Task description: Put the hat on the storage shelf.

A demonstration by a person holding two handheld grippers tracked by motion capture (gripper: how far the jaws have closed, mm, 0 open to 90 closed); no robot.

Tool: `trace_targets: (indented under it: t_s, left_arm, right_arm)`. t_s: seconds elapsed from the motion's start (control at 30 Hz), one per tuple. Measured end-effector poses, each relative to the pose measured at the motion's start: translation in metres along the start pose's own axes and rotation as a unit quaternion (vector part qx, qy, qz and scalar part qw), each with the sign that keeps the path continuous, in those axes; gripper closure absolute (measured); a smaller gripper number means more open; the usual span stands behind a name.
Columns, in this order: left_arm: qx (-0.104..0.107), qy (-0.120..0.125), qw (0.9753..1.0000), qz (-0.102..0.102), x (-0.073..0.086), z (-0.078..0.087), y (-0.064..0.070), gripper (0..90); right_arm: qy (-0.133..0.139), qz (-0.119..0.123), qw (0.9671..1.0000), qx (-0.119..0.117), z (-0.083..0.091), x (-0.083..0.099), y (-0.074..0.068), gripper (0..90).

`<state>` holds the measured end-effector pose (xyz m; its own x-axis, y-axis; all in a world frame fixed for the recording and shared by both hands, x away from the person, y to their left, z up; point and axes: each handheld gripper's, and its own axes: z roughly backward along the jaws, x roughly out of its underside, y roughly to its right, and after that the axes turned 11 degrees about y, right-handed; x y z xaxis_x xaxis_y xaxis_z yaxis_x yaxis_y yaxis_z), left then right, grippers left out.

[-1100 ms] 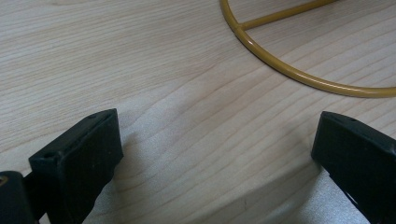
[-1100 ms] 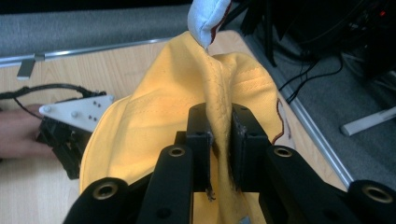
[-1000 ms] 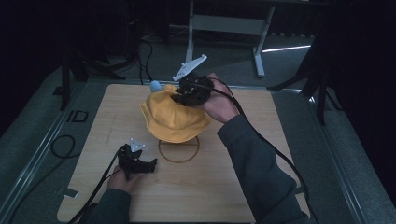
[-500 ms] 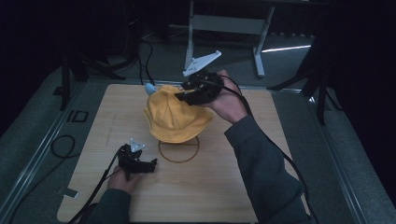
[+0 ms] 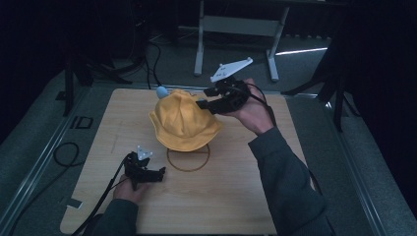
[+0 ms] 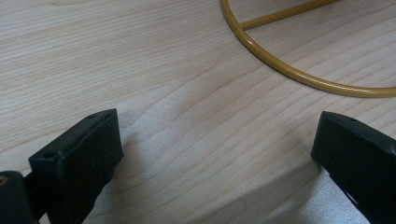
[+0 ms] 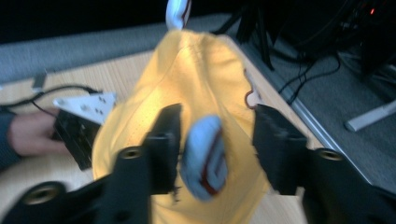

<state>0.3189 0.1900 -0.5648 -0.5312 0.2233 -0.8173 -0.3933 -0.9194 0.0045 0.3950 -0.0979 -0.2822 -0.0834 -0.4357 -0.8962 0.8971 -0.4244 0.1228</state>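
**Yellow hat held up over the worktop**

High view: the right gripper (image 5: 209,101), in a person's hand at the far side of the wooden worktop (image 5: 231,196), meets the right side of a yellow hat (image 5: 183,123). The hat stands up off the wood, crown up and brim drooping, its near edge over a thin yellow ring (image 5: 188,158) lying on the boards. A pale blue ball (image 5: 161,91) peeks out just behind the crown. Whether the right fingers pinch the cloth cannot be told from here. Near the front-left corner the left gripper (image 5: 158,173) rests low on the worktop, well apart from the hat, a cable trailing toward the front edge.

Left gripper view: the two black fingers (image 6: 77,161) are spread wide with only bare wood between them. An arc of the ring (image 6: 299,72) curves across the boards ahead, clear of both fingers.

Right gripper view: the picture is blurred. The hat (image 7: 205,79) hangs straight ahead, yellow cloth behind and between the two black fingers (image 7: 166,140), which stand apart. A pale blue tab with dark red trim (image 7: 203,158) sits in the gap, close to the left finger; contact cannot be made out. Beyond the hat the left gripper (image 7: 77,128) shows beside a hand.
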Motion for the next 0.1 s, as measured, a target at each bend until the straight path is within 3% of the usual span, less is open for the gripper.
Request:
trace_targets:
  t_s: [0.1]
  left_arm:
    - [0.000, 0.000, 1.0000, 0.000, 0.0000, 0.0000, 0.0000, 1.9]
  right_arm:
    - [0.016, -0.005, 0.9998, 0.011, 0.0120, -0.0027, 0.0010, 37.2]
